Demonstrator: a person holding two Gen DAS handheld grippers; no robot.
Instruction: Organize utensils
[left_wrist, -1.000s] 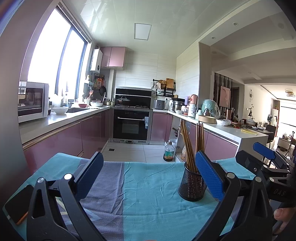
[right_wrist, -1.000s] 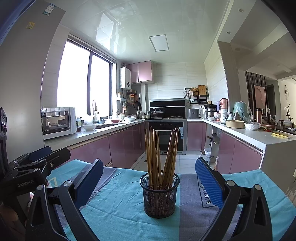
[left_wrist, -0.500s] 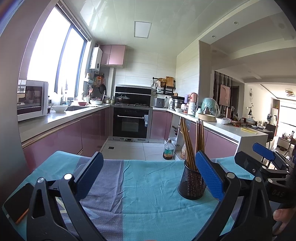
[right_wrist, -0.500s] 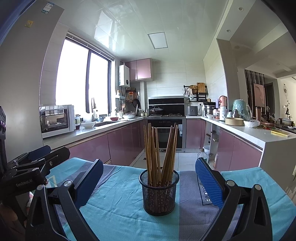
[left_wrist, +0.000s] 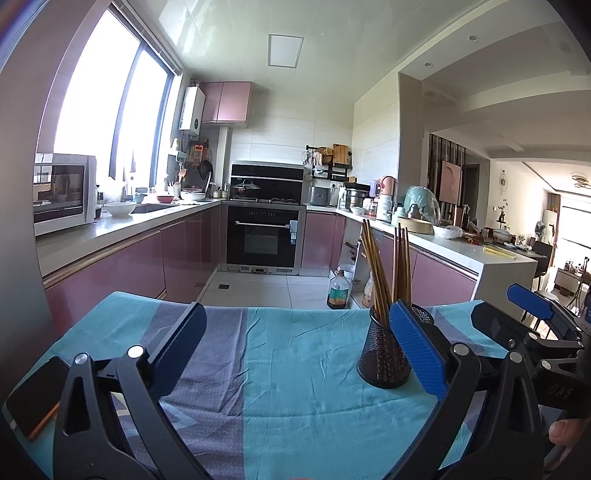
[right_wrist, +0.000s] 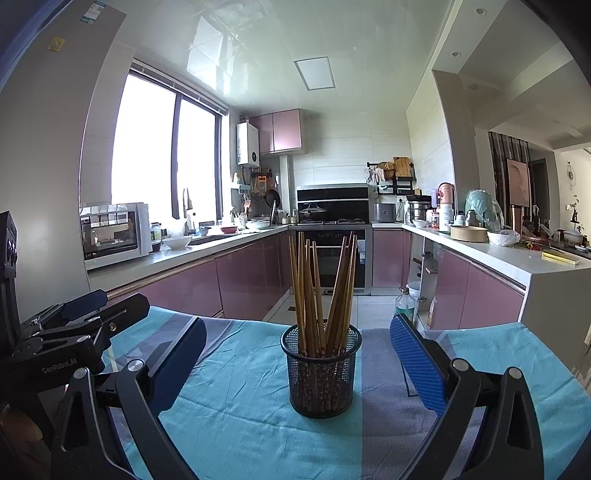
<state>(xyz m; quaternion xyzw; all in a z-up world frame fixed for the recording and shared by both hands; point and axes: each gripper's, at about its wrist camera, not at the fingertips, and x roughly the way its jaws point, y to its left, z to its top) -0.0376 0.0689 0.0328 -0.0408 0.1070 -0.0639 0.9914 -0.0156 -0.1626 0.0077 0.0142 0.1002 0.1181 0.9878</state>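
Both the left gripper (left_wrist: 295, 354) and right gripper (right_wrist: 297, 363) spread wide, empty; risk: a careless reach knocks the light mesh holder (right_wrist: 320, 373), spilling the leaning chopsticks (right_wrist: 321, 291) across the tabletop (right_wrist: 240, 435).

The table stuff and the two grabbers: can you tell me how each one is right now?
Left gripper: open, fingers wide, holding nothing.
Right gripper: open, fingers on either side of the cup, not touching it.
Mesh cup: upright on the cloth.
Chopsticks: standing in the cup, leaning apart.
Tablecloth: spread out, lightly wrinkled.
Phone: lying flat at the table edge, screen dark.
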